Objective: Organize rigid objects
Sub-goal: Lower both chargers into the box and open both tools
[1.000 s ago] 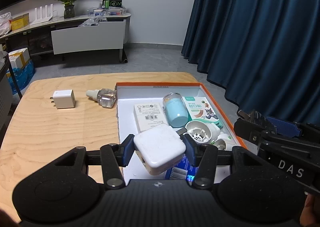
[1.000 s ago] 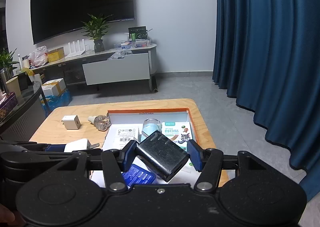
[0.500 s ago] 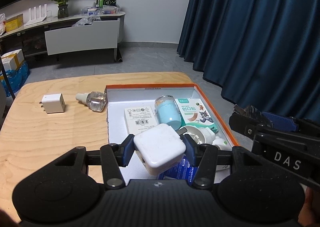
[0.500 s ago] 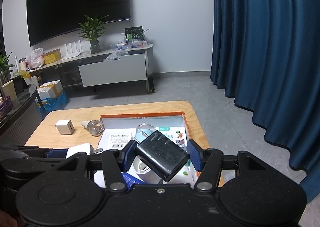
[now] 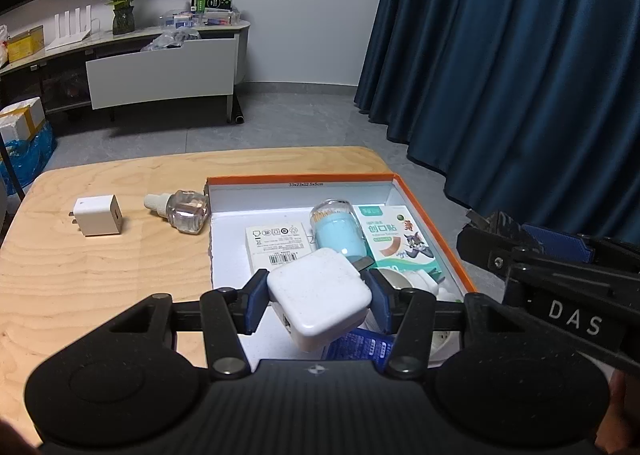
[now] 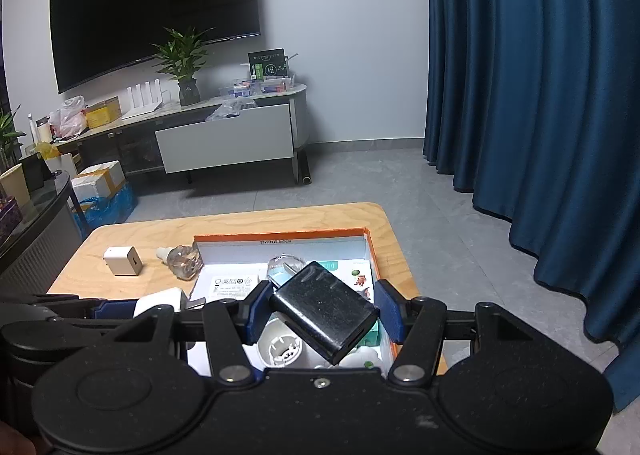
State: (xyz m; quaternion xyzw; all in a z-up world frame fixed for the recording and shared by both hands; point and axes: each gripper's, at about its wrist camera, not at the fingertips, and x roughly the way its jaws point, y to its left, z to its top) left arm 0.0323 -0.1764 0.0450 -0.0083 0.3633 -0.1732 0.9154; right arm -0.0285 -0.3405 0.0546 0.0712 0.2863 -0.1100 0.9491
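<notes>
Left gripper (image 5: 319, 297): pinching a white charger (image 5: 320, 297) across its flat sides, blue pads pressed on both; carried tilted, prongs toward the far right, above the near part of the box (image 5: 432, 211).
Right gripper (image 6: 323, 311): clamped on a black charger (image 6: 326, 311), held skewed, 1 corner down, over the box's right half.
Why so held: judged, both chargers are being brought to the box together, 1 per hand; flat sides give the pads a sure seat.
Box: orange-rimmed, white inside, on the wood table (image 5: 100, 279); holds a white carton (image 5: 276, 245), a blue jar (image 5: 338, 233) lying down, a plaster pack (image 5: 394, 239), a white round part (image 6: 280, 351), a blue packet (image 5: 360, 349).
Still out: small white plug (image 5: 98, 215) and clear bottle (image 5: 180, 207), on the table left of the box, the bottle just beside its wall.
Writing: box's far wall reads about "33x23x12.5x5cm"; right gripper's side reads "DAS"; plaster pack carries Chinese characters and a cartoon cat; carton has a barcode, text too small.
Risk: judged, the box is crowded; a drop could land on the jar.
</notes>
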